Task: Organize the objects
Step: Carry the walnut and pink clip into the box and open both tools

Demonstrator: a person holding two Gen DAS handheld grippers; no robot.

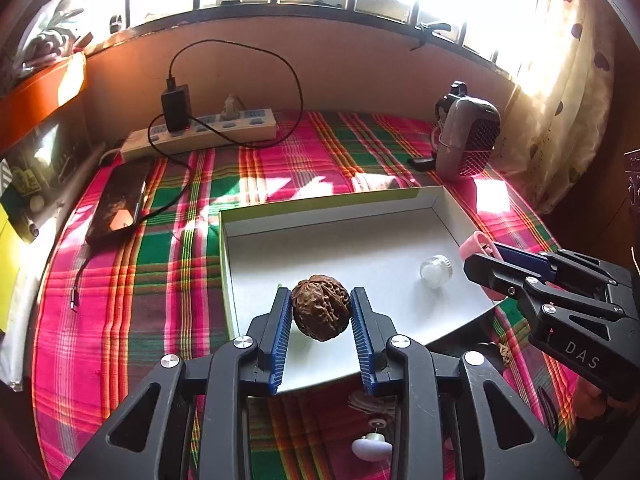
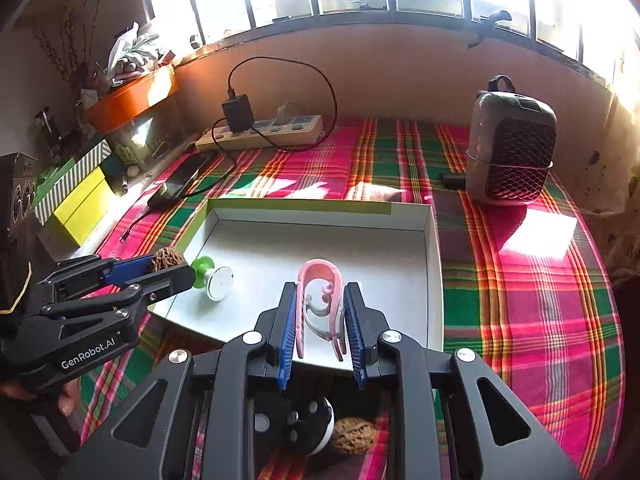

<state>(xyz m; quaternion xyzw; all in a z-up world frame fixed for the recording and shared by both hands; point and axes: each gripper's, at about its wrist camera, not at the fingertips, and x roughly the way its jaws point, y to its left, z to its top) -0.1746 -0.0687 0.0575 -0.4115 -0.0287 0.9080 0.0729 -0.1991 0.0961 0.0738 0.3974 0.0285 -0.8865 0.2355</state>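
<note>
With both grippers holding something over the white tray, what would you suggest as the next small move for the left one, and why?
Probably lower the left gripper a little and open its jaws. It grips the walnut over the white tray, near its front, clear of the small clear jar lying inside. The right gripper, clamped on the pink clip, is off to the side, so release looks unobstructed.

Brown walnut (image 1: 320, 307) and pink clip (image 2: 320, 300) are showing against a white tray (image 2: 434, 264). Pink-green plaid cloth (image 1: 132, 280) is covering the tabletop.
</note>
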